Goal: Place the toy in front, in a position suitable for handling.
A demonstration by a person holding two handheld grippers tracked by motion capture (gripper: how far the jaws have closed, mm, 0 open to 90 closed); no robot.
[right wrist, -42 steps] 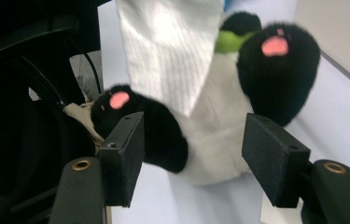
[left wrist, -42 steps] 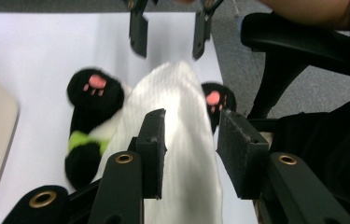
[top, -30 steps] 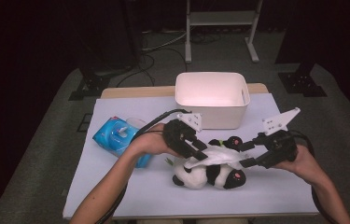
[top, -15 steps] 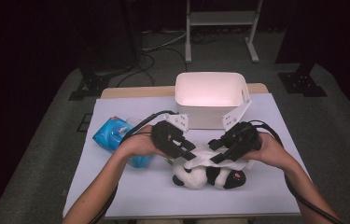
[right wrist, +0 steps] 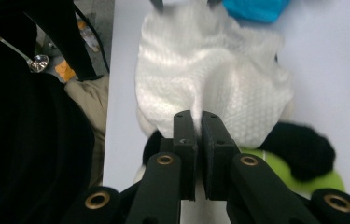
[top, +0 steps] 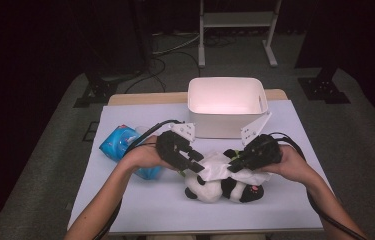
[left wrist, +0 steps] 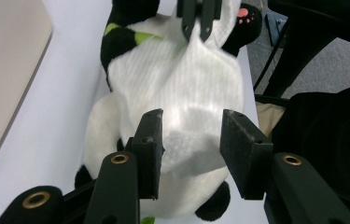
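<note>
A black-and-white plush panda toy [top: 220,189] lies on its side near the front of the pale blue-grey table [top: 125,205], with a white knitted cloth [top: 225,167] draped over its body. The right gripper [top: 235,166] has its jaws pressed together on a pinched fold of the cloth at the panda's right end; they have just been closing, and the right gripper view shows the knit gathered between the two black pads [right wrist: 184,135]. The left gripper [top: 199,167] stands at the cloth's other end with its jaws apart, having just been opening a little; a loose corner of the cloth lies between them, and whether the pads [left wrist: 149,140] press on it cannot be told for certain. A white rectangular plastic bin [top: 226,105] stands behind the toy, well clear of it. A blue soft packet [top: 122,145] rests at the table's left, partly under the person's left hand [top: 142,157].
</note>
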